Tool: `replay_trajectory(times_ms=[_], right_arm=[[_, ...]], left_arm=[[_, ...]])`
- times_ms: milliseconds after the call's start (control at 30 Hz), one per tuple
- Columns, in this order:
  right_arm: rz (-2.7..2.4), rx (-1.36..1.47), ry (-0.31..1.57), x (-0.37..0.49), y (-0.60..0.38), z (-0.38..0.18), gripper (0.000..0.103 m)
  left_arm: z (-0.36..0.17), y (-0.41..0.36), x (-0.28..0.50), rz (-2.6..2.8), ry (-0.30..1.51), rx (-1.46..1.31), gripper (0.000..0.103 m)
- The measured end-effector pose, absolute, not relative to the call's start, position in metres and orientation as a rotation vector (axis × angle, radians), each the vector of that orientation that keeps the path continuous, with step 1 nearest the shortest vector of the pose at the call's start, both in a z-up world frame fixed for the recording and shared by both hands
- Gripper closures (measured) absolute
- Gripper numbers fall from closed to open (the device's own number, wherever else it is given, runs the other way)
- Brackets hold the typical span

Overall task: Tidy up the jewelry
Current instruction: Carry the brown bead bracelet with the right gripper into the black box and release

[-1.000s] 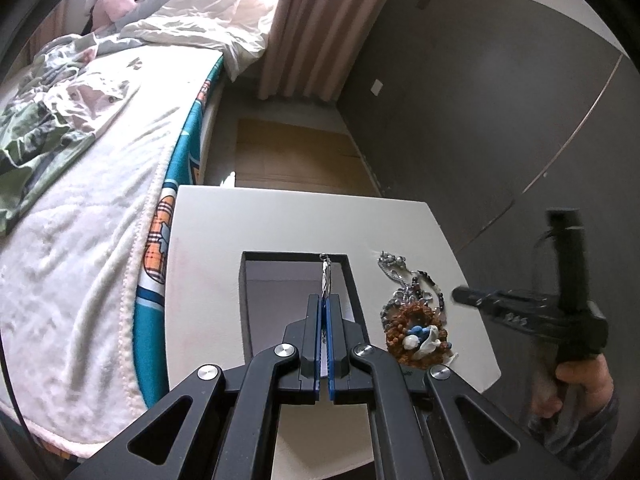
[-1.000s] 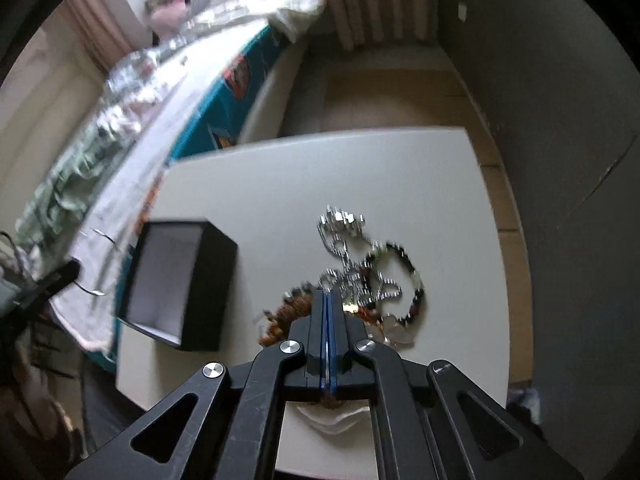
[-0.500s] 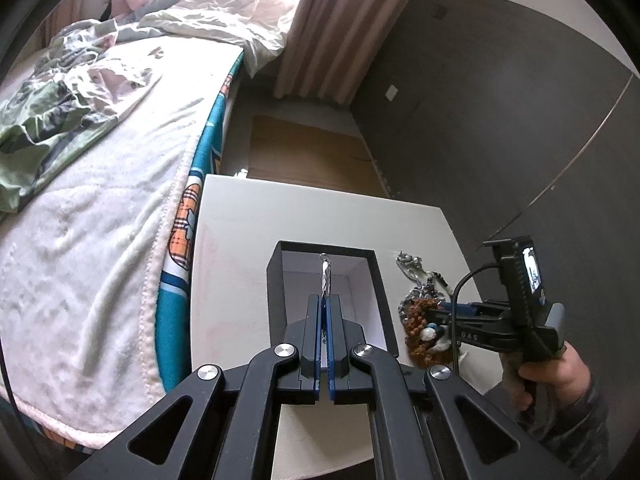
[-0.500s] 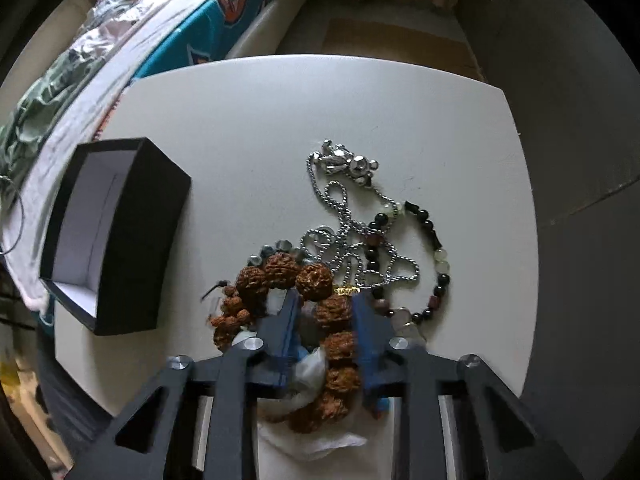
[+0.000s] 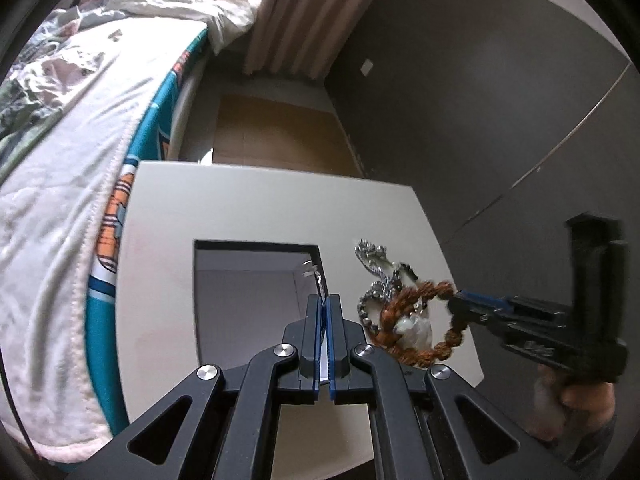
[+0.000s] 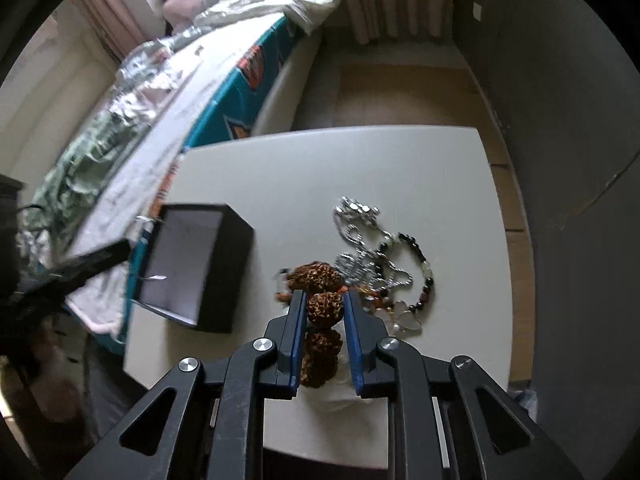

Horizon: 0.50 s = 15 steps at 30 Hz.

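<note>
Right gripper [image 6: 324, 308] clamped on brown seed-bead bracelet [image 6: 320, 280], lifted off table [image 6: 304, 184]. Left gripper [image 5: 324, 308] pinched on thin silver earring [image 5: 316, 276] over open black box [image 5: 256, 280].

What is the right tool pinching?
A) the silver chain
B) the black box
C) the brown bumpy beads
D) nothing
C: the right tool is shut on a brown bumpy bead of the bracelet, while the chain lies on the table and the box sits apart.
</note>
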State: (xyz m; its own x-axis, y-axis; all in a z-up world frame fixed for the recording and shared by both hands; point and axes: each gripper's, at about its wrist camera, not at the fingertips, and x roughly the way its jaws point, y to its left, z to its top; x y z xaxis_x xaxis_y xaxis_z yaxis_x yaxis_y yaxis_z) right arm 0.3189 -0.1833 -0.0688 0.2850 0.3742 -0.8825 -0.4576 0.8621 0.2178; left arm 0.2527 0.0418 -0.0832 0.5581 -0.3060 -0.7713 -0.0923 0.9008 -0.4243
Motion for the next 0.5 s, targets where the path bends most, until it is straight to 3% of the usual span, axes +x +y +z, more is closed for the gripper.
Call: replay_trajectory(times_ms=[100,133,200,233,267,500], right_arm=[[0.577,-0.081,1.124,0.316,-0.176,-0.055,0.083],[0.586,-0.080,1.111,0.315,-0.172,-0.050,0.083],[0.600,-0.081,1.092,0.314,-0.164,-0.044,0.083],[0.615,-0.075,1.081,0.313,-0.159,-0.038,0.083],[0.629,-0.068,1.074,0.312,-0.154,-0.035,0.083],[0.733,-0.043,1.041,0.306,-0.115,-0.021,0.083]], left_arm=[[-0.089,0.047,0.253,-0.134,1.006,-0.483,0.099],[-0.090,0.049,0.252,-0.126,1.012,-0.487,0.092],[-0.092,0.059,0.247,-0.106,1.011,-0.499,0.064],[-0.092,0.063,0.244,-0.097,1.000,-0.509,0.046],[-0.090,0.070,0.239,-0.078,0.978,-0.522,0.038],[-0.082,0.102,0.222,-0.005,0.947,-0.546,0.037]])
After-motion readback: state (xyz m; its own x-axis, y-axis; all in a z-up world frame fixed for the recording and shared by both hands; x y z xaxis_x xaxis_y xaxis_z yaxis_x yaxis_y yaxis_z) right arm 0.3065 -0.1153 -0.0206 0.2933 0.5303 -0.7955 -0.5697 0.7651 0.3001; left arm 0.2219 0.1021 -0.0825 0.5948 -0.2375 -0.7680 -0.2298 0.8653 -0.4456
